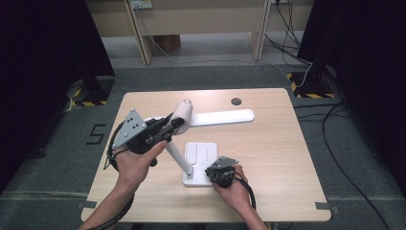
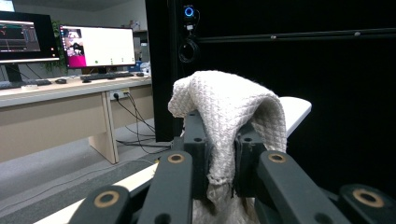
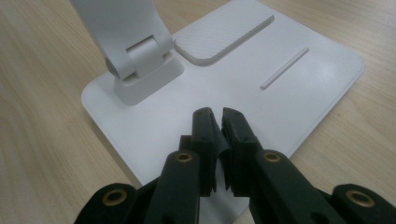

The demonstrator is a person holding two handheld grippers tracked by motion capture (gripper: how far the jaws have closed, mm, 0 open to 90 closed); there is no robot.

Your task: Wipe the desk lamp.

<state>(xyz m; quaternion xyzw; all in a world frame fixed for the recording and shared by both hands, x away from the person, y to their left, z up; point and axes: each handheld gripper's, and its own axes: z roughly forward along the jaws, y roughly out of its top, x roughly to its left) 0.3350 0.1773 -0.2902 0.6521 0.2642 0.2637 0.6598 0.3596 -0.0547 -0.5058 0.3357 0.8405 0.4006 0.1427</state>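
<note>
White cloth (image 2: 233, 112) over lamp head (image 2: 294, 109), tongs-pinched.

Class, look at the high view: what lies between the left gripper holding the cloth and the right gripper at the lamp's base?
The lamp's slanted white arm lies between the left gripper and right gripper, rising from the lamp base.
</note>
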